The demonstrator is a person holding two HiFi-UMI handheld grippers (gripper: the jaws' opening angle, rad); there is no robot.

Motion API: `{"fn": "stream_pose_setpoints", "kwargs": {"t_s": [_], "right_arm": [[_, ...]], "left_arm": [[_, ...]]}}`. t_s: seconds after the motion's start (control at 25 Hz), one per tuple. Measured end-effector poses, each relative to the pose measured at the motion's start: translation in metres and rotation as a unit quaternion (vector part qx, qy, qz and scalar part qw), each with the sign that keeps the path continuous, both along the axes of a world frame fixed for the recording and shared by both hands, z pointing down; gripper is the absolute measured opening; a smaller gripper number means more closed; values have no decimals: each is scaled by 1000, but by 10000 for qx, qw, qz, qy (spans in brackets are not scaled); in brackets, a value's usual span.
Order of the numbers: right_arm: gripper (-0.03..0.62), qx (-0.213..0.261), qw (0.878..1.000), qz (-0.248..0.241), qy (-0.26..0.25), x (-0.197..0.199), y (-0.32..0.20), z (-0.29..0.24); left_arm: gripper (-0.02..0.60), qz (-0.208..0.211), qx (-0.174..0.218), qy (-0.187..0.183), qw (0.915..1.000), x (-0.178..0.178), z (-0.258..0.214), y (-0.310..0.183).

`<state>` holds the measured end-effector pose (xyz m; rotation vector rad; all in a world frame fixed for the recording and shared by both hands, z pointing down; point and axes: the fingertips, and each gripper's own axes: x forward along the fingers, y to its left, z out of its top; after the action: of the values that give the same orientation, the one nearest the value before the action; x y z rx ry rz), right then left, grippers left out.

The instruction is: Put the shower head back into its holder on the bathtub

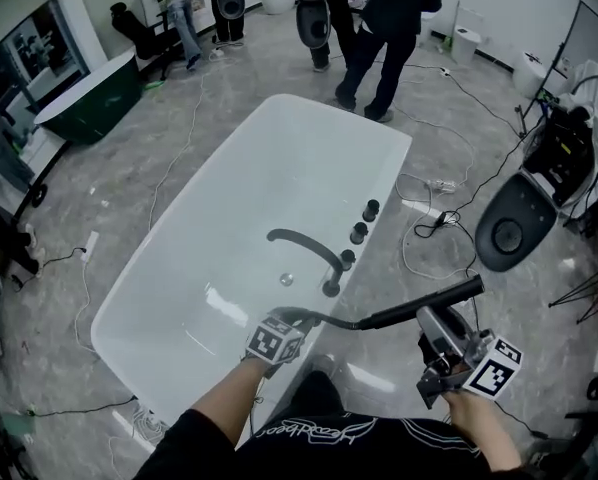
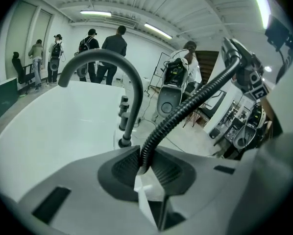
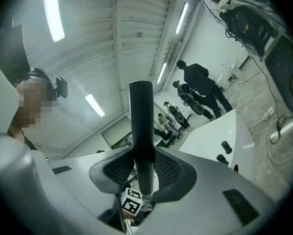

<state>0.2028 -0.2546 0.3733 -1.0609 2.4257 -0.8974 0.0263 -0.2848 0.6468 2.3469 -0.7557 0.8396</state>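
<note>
The black shower head [image 1: 434, 303] lies nearly level above the floor at the white bathtub's [image 1: 179, 298] near right corner. My right gripper [image 1: 431, 320] is shut on its handle [image 3: 141, 131], which stands upright between the pads. The ribbed black hose [image 1: 329, 320] runs left from it to my left gripper [image 1: 284, 326], shut on the hose [image 2: 185, 106] just over the tub rim. On that rim stand the curved black faucet [image 1: 304, 248] and a row of three black fittings [image 1: 358, 232]; I cannot tell which is the holder.
Cables [image 1: 429, 223] trail over the grey floor right of the tub. A black round unit [image 1: 514, 223] and stacked gear stand at the right. People [image 1: 384, 28] stand beyond the tub's far end. A dark green tub [image 1: 89, 98] is at the far left.
</note>
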Motion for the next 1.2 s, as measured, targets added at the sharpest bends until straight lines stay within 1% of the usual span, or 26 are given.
{"fn": "stream_pose_setpoints", "kwargs": {"t_s": [0.12,0.2,0.44,0.56,0.68,0.92,1.04,1.2], "right_arm": [[129,-40,10000,-57,43,-4,2,9],[129,-97,9999,-85,75,-9,3,15],[129,-187,9995,-212,104,-23,4,24],[129,-183,9994,-274,113,-25,2,22],[129,-154,9994,-303,83,-29,2,19],[129,-21,9996,-280,14,-31,-1,15],[128,-16,9996,-272,23,-32,-3,16],[127,-31,9995,-299,39,-36,-6,18]], "left_arm": [[64,86,-87,-126,9998,6,17,7],[64,73,-168,-152,9997,6,26,9],[64,46,-364,-75,9993,8,40,12],[66,-19,-457,60,9989,11,42,11],[91,-101,-540,139,9984,9,42,11],[152,-71,-689,151,9975,5,49,17],[163,-153,-797,191,9965,-2,53,23],[166,-385,-852,314,9951,-16,50,26]]}}
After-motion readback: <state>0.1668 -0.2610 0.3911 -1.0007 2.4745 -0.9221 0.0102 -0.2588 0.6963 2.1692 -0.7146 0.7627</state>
